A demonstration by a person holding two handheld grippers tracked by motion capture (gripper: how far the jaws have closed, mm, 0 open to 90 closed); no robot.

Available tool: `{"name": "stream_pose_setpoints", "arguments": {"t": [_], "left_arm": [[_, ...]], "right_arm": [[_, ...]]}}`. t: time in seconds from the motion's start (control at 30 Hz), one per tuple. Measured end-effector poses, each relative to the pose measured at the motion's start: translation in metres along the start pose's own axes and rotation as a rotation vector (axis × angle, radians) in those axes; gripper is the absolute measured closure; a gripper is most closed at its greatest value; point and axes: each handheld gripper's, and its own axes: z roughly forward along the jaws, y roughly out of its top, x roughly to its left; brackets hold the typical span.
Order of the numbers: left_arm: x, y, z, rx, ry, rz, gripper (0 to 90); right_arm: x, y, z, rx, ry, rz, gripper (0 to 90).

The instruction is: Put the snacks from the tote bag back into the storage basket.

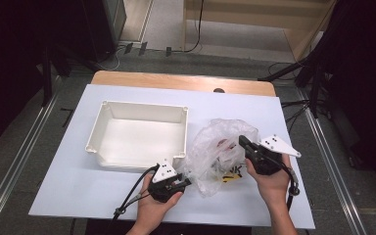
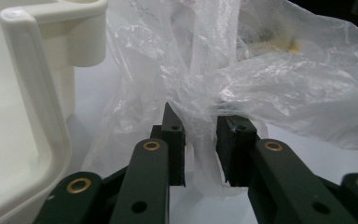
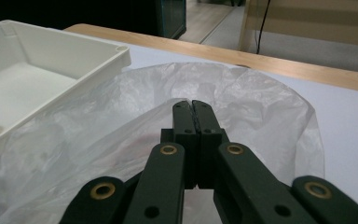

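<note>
A crumpled clear plastic bag (image 1: 215, 147) lies on the white table sheet, right of a white box. Inside it are blurred items, one with yellow and black print (image 1: 231, 172). My left gripper (image 1: 186, 182) is at the bag's lower left corner. In the left gripper view its jaws (image 2: 200, 123) stand a little apart, with a twisted strand of the bag (image 2: 279, 84) running between them. My right gripper (image 1: 241, 139) is at the bag's right side. In the right gripper view its jaws (image 3: 192, 103) are pressed together on the bag's rim (image 3: 256, 112).
An empty white plastic box (image 1: 142, 105) stands left of the bag, and its corner is close to my left gripper (image 2: 32, 93). The white sheet (image 1: 68, 186) covers a wooden table (image 1: 176, 81). Black cables trail from both grippers toward the near edge.
</note>
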Motion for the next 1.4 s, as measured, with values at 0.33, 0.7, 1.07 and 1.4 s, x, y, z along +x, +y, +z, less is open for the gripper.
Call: {"name": "stream_pose_setpoints", "arguments": {"t": [0.33,0.7,1.07,1.4], "left_arm": [[-0.001,0.0,0.002,0.014,-0.019,0.021,83.3],[-0.001,0.002,0.008,0.074,-0.003,0.015,86.2],[-0.003,0.003,0.01,0.097,0.011,0.019,85.0],[-0.004,0.003,0.01,0.09,0.003,0.035,82.3]], "right_arm": [[-0.014,0.003,0.061,0.121,-0.014,0.045,90.0],[-0.052,-0.027,0.087,0.28,0.003,0.239,90.0],[-0.053,-0.026,0.053,0.169,-0.032,0.238,61.2],[-0.021,-0.002,-0.007,0.005,0.041,0.162,41.6]]}}
